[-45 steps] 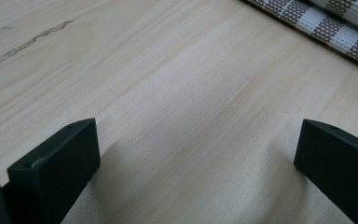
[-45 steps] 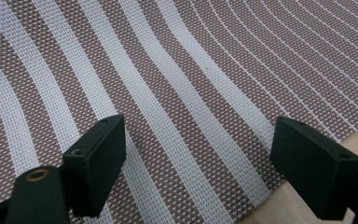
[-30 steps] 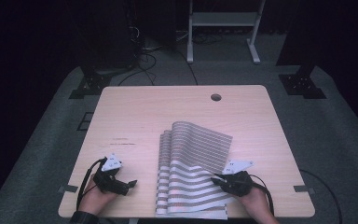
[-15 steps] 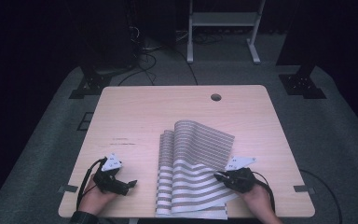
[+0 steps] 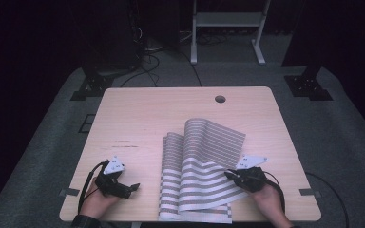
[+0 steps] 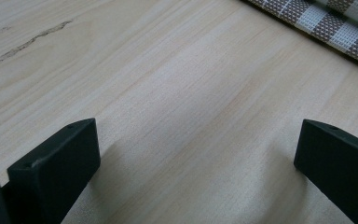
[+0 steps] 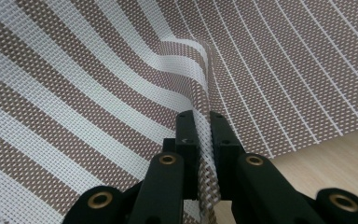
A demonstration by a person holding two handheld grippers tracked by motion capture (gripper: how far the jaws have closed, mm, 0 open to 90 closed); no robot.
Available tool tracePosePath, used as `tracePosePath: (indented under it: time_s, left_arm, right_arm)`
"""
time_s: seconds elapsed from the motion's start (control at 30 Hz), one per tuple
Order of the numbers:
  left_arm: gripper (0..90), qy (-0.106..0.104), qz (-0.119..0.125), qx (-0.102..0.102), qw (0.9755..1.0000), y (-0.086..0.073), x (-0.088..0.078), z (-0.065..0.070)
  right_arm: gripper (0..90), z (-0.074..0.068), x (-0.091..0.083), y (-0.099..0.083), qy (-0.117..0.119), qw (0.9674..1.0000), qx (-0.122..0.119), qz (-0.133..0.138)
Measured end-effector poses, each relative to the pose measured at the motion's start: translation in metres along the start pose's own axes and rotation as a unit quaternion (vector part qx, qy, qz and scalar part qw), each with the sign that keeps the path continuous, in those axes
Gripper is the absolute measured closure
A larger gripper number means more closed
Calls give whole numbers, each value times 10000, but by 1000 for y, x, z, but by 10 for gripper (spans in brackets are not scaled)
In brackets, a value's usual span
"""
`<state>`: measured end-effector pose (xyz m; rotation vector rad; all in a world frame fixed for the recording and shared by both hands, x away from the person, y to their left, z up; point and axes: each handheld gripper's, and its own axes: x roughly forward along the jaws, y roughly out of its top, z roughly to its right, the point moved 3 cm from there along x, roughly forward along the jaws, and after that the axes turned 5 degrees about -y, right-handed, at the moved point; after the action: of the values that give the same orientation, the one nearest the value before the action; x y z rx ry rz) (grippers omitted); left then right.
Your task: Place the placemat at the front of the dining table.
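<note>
Right tool (image 7: 203, 122) pinching striped mat (image 7: 98, 93) edge; left tool (image 6: 196, 154) beside.

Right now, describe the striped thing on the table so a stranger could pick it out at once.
On the light wooden table, look at the near half, right of centre. There lies a woven mesh placemat with brown and white stripes, folded over itself, one edge pinched in the right gripper. It is the table's one striped item; the left gripper rests open on bare wood.

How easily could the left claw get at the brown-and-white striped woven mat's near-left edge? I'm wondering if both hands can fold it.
Probably yes. The left claw is open on bare wooden table, with nothing between it and the brown-and-white striped woven mat. The right claw is shut on the mat's right edge.
</note>
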<state>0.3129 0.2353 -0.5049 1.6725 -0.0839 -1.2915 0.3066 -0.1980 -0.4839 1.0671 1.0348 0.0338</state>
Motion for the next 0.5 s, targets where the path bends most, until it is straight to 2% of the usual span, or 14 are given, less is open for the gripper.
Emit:
tracePosePath:
  time_s: [0.5]
  left_arm:
    - [0, -6, -1, 10, 10000, 0, 0, 0]
  right_arm:
    - [843, 24, 0, 0, -248, 9995, 172, 13]
